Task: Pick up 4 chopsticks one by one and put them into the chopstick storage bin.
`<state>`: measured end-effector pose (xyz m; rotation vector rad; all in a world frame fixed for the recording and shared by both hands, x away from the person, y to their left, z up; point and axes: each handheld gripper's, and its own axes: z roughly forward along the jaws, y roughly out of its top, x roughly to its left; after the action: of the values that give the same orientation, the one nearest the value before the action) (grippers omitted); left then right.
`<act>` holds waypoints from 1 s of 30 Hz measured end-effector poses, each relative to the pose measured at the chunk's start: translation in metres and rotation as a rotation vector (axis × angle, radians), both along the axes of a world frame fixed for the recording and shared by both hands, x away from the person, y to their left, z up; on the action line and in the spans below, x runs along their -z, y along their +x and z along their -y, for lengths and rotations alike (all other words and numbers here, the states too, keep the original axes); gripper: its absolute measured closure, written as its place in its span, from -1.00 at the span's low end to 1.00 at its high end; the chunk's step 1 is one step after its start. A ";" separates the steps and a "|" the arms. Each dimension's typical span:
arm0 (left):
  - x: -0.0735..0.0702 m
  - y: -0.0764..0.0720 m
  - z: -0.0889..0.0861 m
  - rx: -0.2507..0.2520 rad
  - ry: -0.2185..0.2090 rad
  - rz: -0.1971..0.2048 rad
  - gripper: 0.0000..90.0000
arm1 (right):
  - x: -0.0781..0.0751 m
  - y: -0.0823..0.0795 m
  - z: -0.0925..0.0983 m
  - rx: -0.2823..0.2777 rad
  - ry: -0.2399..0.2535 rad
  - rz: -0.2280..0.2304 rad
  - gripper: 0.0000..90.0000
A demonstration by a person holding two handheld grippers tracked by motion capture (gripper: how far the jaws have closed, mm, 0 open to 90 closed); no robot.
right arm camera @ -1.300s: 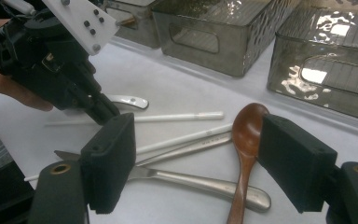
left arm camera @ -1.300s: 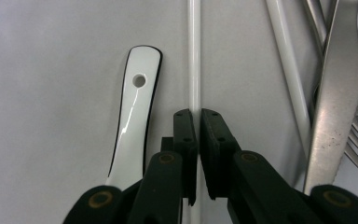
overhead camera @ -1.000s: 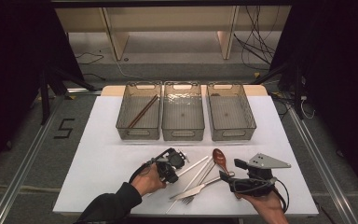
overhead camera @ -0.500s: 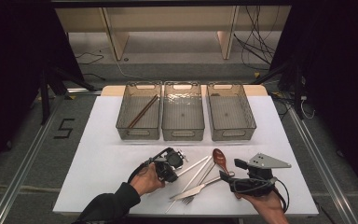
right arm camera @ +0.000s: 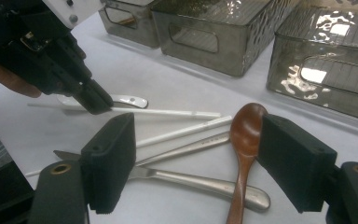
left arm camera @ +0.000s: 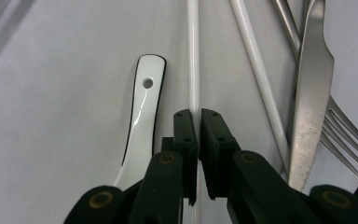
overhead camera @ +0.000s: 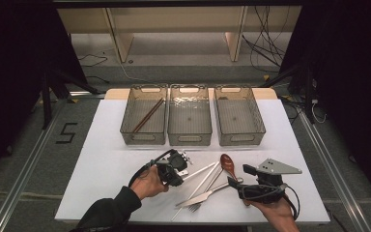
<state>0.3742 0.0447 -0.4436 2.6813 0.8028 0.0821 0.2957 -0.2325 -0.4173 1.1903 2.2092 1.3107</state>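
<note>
The left gripper (left arm camera: 196,116) had just finished closing, and its two black jaws were pinched tight on a thin white chopstick (left arm camera: 193,56) lying flat on the white table (overhead camera: 101,159); in the left gripper view the stick ran straight up between the pads and on past them. Compared with the high view a second before, the left hand (overhead camera: 149,181) had barely shifted, so the change lay in the squeeze itself, not in any lift: the chopstick still rested on the table surface, just beside a white ceramic spoon handle with a small hole (left arm camera: 142,107) on one side and a second white chopstick (left arm camera: 256,70) on the other. Beyond that lay a steel table knife (left arm camera: 310,88) and a steel fork (left arm camera: 345,135), touching or overlapping each other. The right gripper (overhead camera: 251,181) sat unmoved near the table's front edge, its jaws standing wide apart and holding nothing, with a brown wooden spoon (right arm camera: 243,140) lying on the table between them. At the far side stood three smoked clear plastic bins in a row; the left bin (overhead camera: 145,137) already held a pair of brown wooden chopsticks (overhead camera: 149,115), while the middle bin (overhead camera: 189,137) and right bin (overhead camera: 239,137) looked empty. As a judgement, the grip was now secured and the sorting step could move on to raising the white chopstick clear of its neighbours and carrying it to a bin, probably the left one.
</note>
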 end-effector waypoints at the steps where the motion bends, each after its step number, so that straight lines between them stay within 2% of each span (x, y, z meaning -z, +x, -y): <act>1: 0.000 0.000 0.000 0.007 0.010 -0.008 0.89 | 0.000 0.000 0.000 -0.001 -0.002 0.000 -0.36; 6: -0.003 0.001 -0.002 0.002 -0.007 -0.002 0.89 | 0.000 0.000 0.000 0.000 -0.001 0.001 -0.36; 20: -0.031 0.005 -0.016 0.007 -0.035 0.022 0.89 | 0.000 0.000 0.000 0.003 0.000 -0.004 -0.36; 30: -0.057 0.004 -0.028 -0.016 -0.098 0.074 0.89 | 0.000 0.000 0.001 0.003 -0.001 -0.003 -0.36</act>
<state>0.3784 0.0727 -0.3863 2.5642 0.7850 0.1412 0.2958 -0.2332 -0.4173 1.1958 2.2093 1.3078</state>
